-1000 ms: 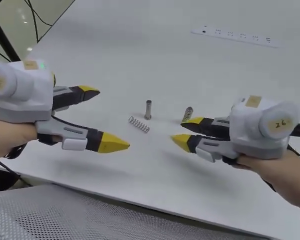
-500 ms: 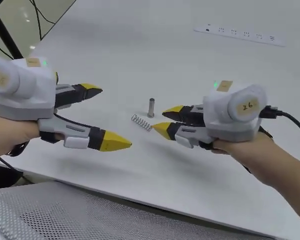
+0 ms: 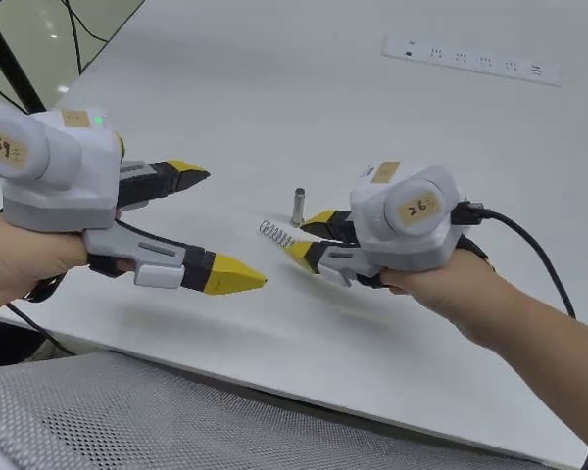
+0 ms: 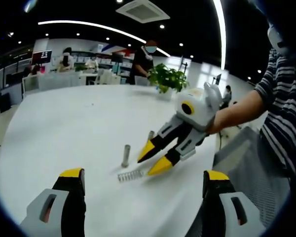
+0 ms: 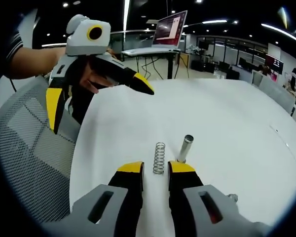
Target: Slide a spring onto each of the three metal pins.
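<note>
Right gripper [image 3: 307, 235], seen a second earlier farther right, had crossed the white table [image 3: 274, 88] to the loose spring [image 3: 273, 234]. Its jaws stood narrowly parted and empty, tips just short of the spring. The spring lay flat just beside the upright pin [image 3: 298, 207]. Left gripper [image 3: 219, 227] stayed raised, jaws wide, holding nothing.

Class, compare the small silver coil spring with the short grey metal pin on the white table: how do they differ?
The small silver coil spring lies on its side; the short grey metal pin stands upright. The spring is an open wire coil; the pin is a smooth, solid-looking cylinder. Both are metallic and rest on the white table.
</note>
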